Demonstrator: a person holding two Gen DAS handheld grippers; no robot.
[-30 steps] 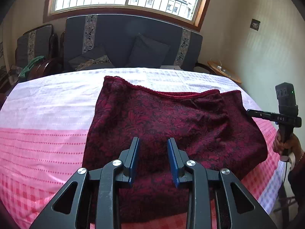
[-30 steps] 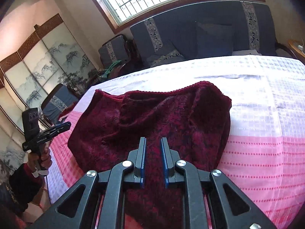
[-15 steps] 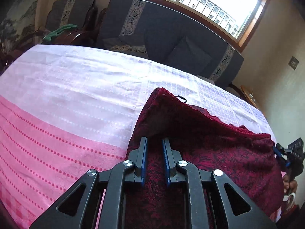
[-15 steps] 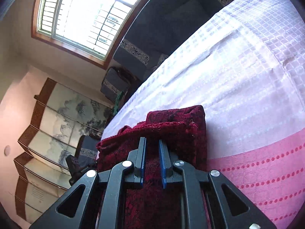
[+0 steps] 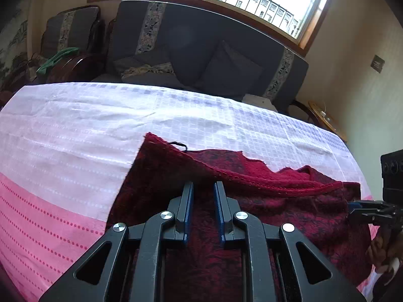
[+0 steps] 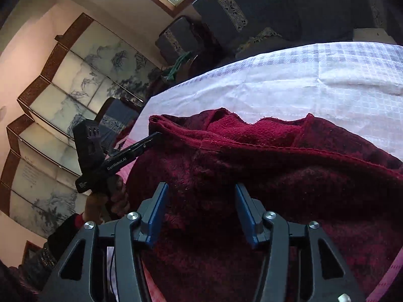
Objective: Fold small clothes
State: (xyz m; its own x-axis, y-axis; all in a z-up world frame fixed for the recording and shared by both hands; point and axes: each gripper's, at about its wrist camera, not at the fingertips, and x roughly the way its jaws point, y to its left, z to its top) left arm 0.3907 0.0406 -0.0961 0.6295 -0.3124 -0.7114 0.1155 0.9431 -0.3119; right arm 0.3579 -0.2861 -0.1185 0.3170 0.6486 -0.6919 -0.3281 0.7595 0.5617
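A dark red patterned garment [image 5: 277, 201] lies on the table, its near part folded over so a plain red edge [image 5: 289, 185] runs across the top. My left gripper [image 5: 203, 186] sits at that folded edge with its jaws narrowly apart, cloth between them. My right gripper [image 6: 200, 188] is open wide above the garment [image 6: 277, 176]. In the right wrist view the left gripper [image 6: 153, 138] touches the fold's left corner. In the left wrist view the right gripper [image 5: 352, 206] is at the garment's right edge.
The table carries a cloth, white at the back [image 5: 100, 115] and pink dotted at the front [image 5: 37, 214]. A dark blue sofa [image 5: 201, 50] with cushions stands behind it. A painted folding screen [image 6: 63, 88] stands at the left. A small round side table [image 5: 325, 118] is at the right.
My right gripper has opened wide and let go of the cloth. My left gripper's jaws have parted slightly. The garment's near part now lies folded over toward the back.
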